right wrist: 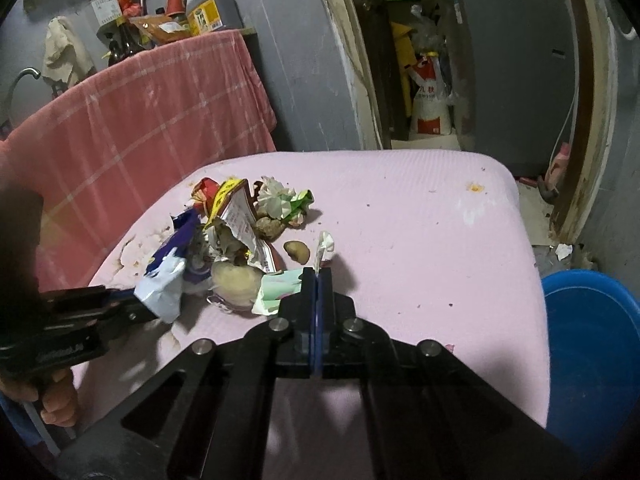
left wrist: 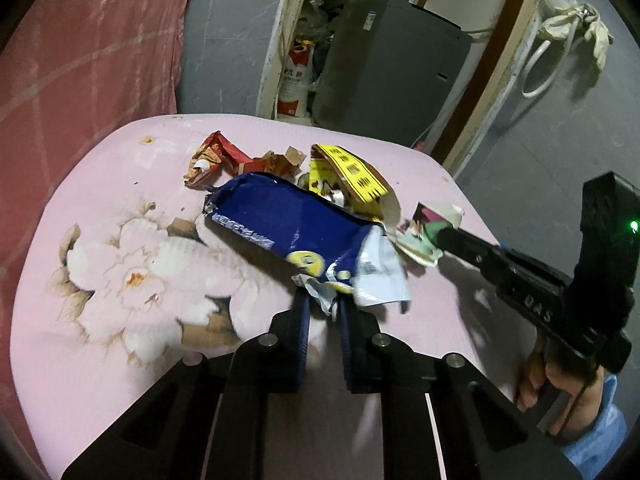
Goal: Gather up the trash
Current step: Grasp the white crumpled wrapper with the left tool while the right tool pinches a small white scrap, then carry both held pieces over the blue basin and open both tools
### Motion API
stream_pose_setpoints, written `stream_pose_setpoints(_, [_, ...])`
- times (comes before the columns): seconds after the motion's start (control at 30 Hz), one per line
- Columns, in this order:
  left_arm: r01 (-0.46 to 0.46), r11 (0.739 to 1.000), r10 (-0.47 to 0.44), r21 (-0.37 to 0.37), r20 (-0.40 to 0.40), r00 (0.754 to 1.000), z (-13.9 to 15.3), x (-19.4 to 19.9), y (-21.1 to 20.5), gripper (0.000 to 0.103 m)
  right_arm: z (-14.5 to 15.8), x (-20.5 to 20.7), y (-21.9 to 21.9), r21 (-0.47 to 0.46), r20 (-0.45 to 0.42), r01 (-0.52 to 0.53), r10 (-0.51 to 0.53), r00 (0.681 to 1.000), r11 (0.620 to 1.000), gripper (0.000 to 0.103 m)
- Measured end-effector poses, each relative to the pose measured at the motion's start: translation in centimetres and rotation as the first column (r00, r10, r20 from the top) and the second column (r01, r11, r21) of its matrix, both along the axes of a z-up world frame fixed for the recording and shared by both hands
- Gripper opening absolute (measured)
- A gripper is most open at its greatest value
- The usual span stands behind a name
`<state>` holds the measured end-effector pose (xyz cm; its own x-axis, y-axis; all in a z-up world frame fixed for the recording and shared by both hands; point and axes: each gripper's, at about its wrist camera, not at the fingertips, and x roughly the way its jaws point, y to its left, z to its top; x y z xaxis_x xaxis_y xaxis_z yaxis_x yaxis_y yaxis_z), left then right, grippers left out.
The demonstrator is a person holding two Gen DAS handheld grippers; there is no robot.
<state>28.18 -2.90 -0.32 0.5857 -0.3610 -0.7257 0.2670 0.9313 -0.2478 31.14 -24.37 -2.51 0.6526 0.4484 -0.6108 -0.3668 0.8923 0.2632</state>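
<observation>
A heap of trash lies on a table with a pink flowered cover (left wrist: 120,208). In the left wrist view my left gripper (left wrist: 325,308) is shut on the crumpled near end of a dark blue snack wrapper (left wrist: 280,220). Behind it lie a red wrapper (left wrist: 216,156) and a yellow wrapper (left wrist: 356,172). My right gripper (right wrist: 317,274) is shut on a pale green and white paper scrap (right wrist: 276,292), whose white tip sticks up past the fingertips. From the left wrist view the right gripper (left wrist: 440,238) comes in from the right. Brown lumps (right wrist: 297,251) and a crumpled white paper (right wrist: 276,196) lie nearby.
A blue bucket (right wrist: 592,340) stands on the floor beyond the table's right edge. A pink checked cloth (right wrist: 140,120) covers a counter to the left, with bottles on it. Behind the table, a doorway holds a grey cabinet (left wrist: 392,64) and a white sack (right wrist: 430,108).
</observation>
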Motion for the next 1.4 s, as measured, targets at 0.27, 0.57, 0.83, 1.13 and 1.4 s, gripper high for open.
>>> stream_pose_setpoints(0.27, [0.037, 0.999, -0.037, -0.018, -0.012, 0.999, -0.1, -2.7, 0.1, 0.011, 1.1, -2.1, -0.9, -0.007, 0.071, 0.020, -0.020, 0.997, 1.000, 0.000])
stream_pose_setpoints(0.57, [0.088, 0.993, -0.090, -0.077, -0.016, 0.996, 0.2, -5.2, -2.0, 0.011, 2.5, -5.3, -2.7, -0.001, 0.159, 0.052, -0.051, 0.986, 0.999, 0.000])
stream_pose_setpoints(0.83, [0.096, 0.990, -0.085, -0.108, 0.100, 0.991, 2.5, -5.8, -4.1, 0.011, 4.6, -8.6, -5.0, 0.055, 0.274, 0.121, -0.132, 0.953, 0.991, 0.000])
stream_pose_setpoints(1.13, [0.111, 0.987, -0.064, -0.118, 0.346, 0.936, 6.3, -5.1, -8.2, 0.011, 7.7, -12.7, -9.0, 0.129, 0.471, 0.288, -0.314, 0.825, 0.949, 0.000])
stream_pose_setpoints(1.4, [0.218, 0.968, -0.154, -0.126, 0.388, 0.908, 7.1, -4.2, -14.3, 0.011, 8.2, -14.1, -14.1, 0.167, 0.488, 0.445, -0.466, 0.738, 0.880, 0.000])
